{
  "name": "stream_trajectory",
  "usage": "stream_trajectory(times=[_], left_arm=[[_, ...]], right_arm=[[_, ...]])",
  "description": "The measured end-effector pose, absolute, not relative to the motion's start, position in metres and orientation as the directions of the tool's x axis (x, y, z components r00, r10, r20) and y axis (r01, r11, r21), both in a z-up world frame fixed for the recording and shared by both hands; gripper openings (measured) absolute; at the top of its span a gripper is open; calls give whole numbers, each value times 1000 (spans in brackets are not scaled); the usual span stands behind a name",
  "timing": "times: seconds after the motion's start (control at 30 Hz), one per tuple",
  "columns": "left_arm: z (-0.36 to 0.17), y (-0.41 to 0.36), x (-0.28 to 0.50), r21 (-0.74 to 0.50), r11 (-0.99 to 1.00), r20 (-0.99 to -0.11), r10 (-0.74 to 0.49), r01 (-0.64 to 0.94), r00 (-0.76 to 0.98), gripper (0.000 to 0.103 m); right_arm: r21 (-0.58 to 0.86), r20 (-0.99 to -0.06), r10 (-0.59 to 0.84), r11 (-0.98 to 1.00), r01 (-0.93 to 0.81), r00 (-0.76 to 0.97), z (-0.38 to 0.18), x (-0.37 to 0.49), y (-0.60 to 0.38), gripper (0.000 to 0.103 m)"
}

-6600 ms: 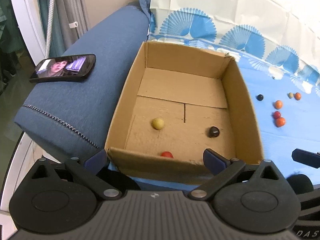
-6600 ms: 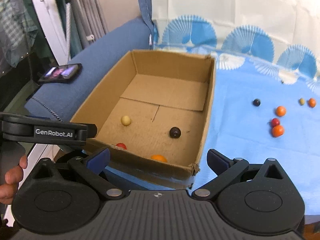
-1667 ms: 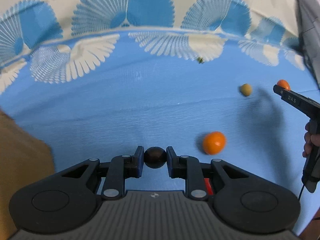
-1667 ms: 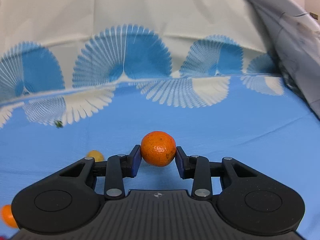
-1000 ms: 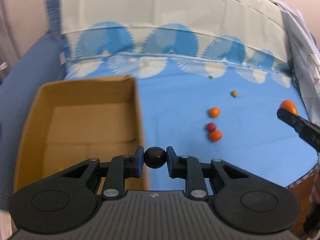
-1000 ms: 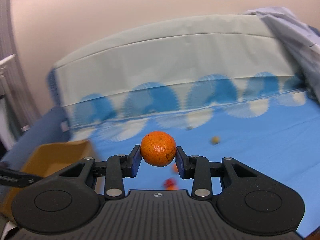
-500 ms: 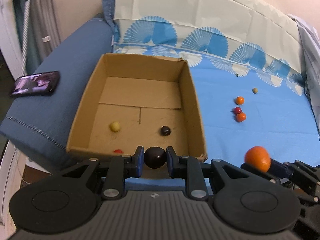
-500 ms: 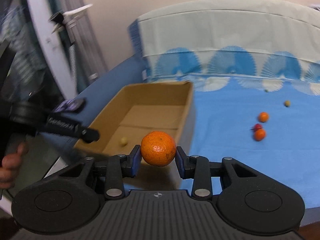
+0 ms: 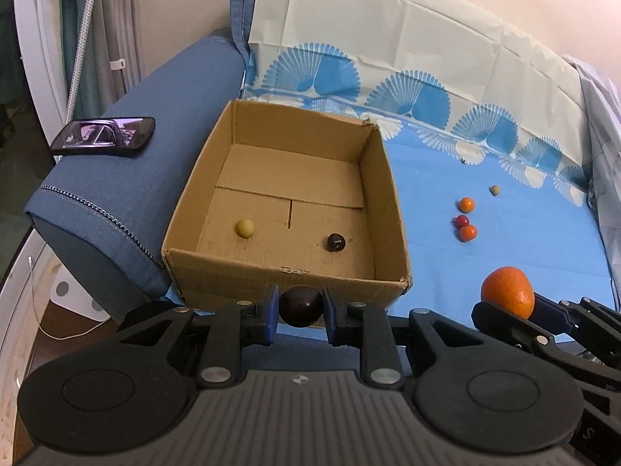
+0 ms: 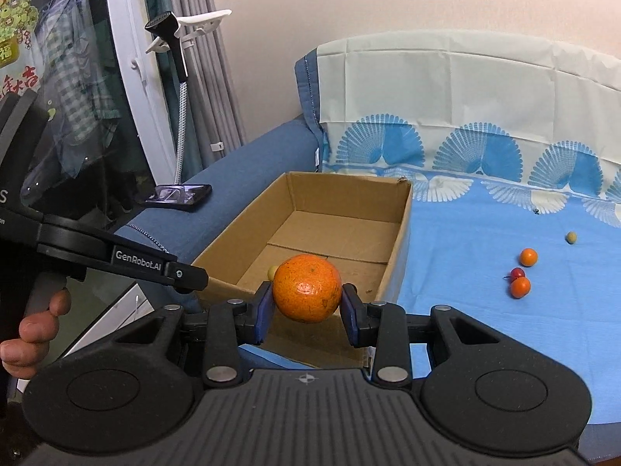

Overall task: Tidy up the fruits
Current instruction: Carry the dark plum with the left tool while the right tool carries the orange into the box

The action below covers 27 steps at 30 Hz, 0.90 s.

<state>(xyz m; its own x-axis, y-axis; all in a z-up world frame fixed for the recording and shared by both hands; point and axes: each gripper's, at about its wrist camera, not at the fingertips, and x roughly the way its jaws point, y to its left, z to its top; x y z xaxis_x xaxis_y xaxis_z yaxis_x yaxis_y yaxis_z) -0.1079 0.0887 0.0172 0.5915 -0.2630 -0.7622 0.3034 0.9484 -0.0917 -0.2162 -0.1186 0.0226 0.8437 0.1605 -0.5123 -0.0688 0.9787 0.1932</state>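
Note:
My left gripper (image 9: 299,314) is shut on a dark round fruit (image 9: 300,306), just in front of the near wall of the cardboard box (image 9: 287,279). Inside the box lie a yellow fruit (image 9: 245,228) and a dark fruit (image 9: 335,242). My right gripper (image 10: 306,306) is shut on an orange (image 10: 306,293), in front of the box (image 10: 399,233); it also shows at the right of the left wrist view with the orange (image 9: 507,291). Several small fruits (image 9: 465,217) lie loose on the blue cloth (image 9: 504,248).
A phone (image 9: 104,136) lies on the blue sofa arm (image 9: 116,178) left of the box. A clothes steamer pole (image 10: 180,89) and curtains stand at the far left. A patterned cover (image 10: 465,116) hangs behind the blue cloth.
Both grippers have swung from the loose fruits back to the box, each holding its fruit. In the last half second the box has come a little closer.

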Motion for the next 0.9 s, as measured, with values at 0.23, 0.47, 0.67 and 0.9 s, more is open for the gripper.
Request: stream_trajectory(times=[0.23, 0.47, 0.67, 0.9], left_arm=[[17, 91, -107, -101, 948, -759, -270, 302, 593, 26], [13, 94, -101, -107, 950, -767, -267, 294, 583, 26], [12, 93, -97, -111, 951, -769, -265, 288, 581, 26], [9, 95, -90, -116, 955, -774, -259, 274, 578, 26]], right_arm=[[186, -514, 158, 980, -70, 843, 22, -218, -119, 38], [185, -530, 160, 980, -71, 833, 20, -212, -119, 38], [181, -541, 161, 981, -72, 826, 19, -207, -118, 38], [178, -554, 162, 981, -74, 817, 17, -201, -115, 38]])
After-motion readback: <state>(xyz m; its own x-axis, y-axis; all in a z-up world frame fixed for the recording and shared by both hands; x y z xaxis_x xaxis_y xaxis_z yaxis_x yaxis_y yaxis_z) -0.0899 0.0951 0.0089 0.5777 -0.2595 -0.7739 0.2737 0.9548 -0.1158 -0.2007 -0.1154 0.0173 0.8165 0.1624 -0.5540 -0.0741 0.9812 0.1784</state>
